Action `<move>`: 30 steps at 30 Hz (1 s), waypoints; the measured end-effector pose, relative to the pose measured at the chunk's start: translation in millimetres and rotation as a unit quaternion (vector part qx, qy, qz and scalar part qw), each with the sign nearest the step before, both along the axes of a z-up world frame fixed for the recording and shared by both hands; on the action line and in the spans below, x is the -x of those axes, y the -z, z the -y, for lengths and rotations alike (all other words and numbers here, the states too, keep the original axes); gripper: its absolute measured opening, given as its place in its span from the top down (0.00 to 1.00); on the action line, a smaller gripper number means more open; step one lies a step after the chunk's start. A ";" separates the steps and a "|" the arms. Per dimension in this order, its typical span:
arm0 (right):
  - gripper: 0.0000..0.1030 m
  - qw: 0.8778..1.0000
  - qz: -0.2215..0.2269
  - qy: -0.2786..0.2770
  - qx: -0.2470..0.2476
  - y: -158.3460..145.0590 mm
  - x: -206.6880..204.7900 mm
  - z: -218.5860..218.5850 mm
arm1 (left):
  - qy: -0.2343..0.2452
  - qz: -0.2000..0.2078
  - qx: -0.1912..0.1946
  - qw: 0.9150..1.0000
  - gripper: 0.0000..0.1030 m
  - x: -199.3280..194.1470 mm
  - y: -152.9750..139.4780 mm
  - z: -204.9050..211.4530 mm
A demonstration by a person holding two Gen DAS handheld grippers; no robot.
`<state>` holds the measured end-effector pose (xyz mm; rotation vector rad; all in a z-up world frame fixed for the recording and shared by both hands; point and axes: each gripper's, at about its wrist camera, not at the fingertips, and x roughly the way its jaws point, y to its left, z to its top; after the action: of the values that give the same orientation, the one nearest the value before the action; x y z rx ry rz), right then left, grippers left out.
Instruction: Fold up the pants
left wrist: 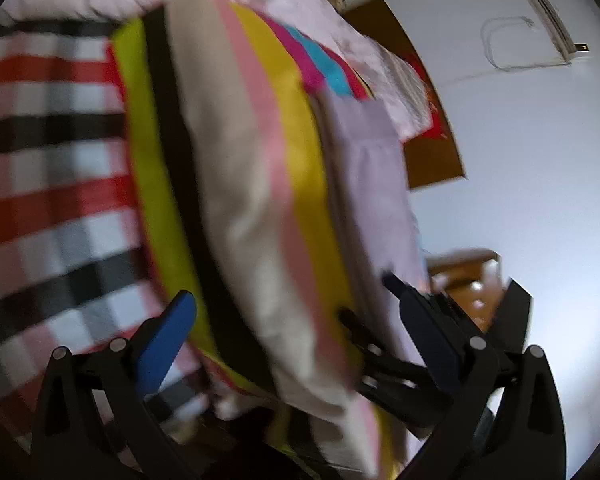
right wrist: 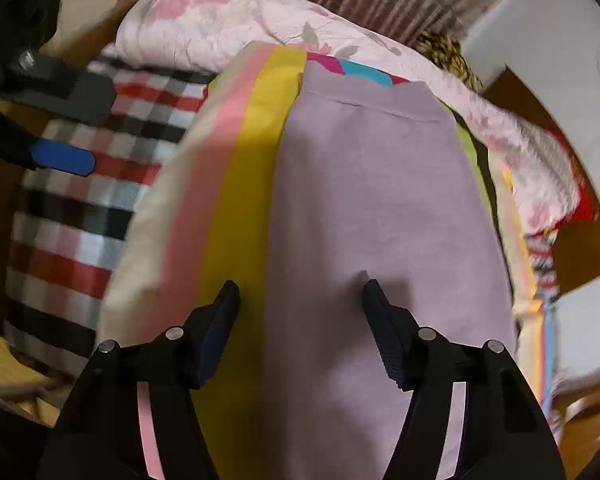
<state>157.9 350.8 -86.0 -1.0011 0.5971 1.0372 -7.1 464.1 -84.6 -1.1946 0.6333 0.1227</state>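
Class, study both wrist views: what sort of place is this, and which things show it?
Probably a home bedroom: a bed with a striped sheet, a pink floral quilt bunched beyond, and a wall air conditioner. Lilac pants lie on the bed.

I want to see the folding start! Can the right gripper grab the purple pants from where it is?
Probably yes. The right gripper is open, its fingers either side of the lilac pants lying on the striped blanket, and nothing covers them.

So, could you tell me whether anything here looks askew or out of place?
Nothing looks damaged or spilled. The lilac pants lie flat on the striped cover, hem straight. Both the right gripper and the left gripper stand open above the fabric. The left view is blurred.
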 end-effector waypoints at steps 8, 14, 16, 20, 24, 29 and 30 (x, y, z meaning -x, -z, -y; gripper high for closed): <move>0.85 0.998 -0.020 0.002 -0.060 -24.0 -3.0 16.0 | 0.055 0.084 0.096 0.990 0.02 -57.9 10.8 10.4; 0.85 0.993 -0.064 0.021 -0.097 -39.1 -14.4 26.2 | 0.012 0.163 0.130 0.978 0.02 -99.4 18.3 -10.9; 0.85 0.993 -0.065 0.025 -0.100 -42.2 -15.3 26.9 | 0.007 0.164 0.124 0.979 0.02 -115.7 19.8 -18.0; 0.85 0.992 -0.069 0.027 -0.104 -42.7 -15.2 28.4 | -0.002 0.189 0.111 0.976 0.02 -139.9 11.4 -35.8; 0.85 0.991 -0.071 0.028 -0.106 -40.5 -13.3 28.8 | -0.005 0.192 0.081 0.978 0.20 -157.1 0.1 -51.1; 0.56 0.984 -0.128 0.041 -0.113 -39.2 -21.7 33.0 | 0.024 0.126 0.000 0.992 0.80 -170.0 4.3 -48.6; 0.35 0.980 -0.145 0.049 -0.128 -43.8 -25.0 39.5 | 0.028 0.126 -0.011 0.992 0.81 -170.8 6.9 -48.1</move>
<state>183.0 311.3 -42.3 -0.5934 0.7221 1.1483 163.7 512.2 -91.4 -1.1476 0.4423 -0.0680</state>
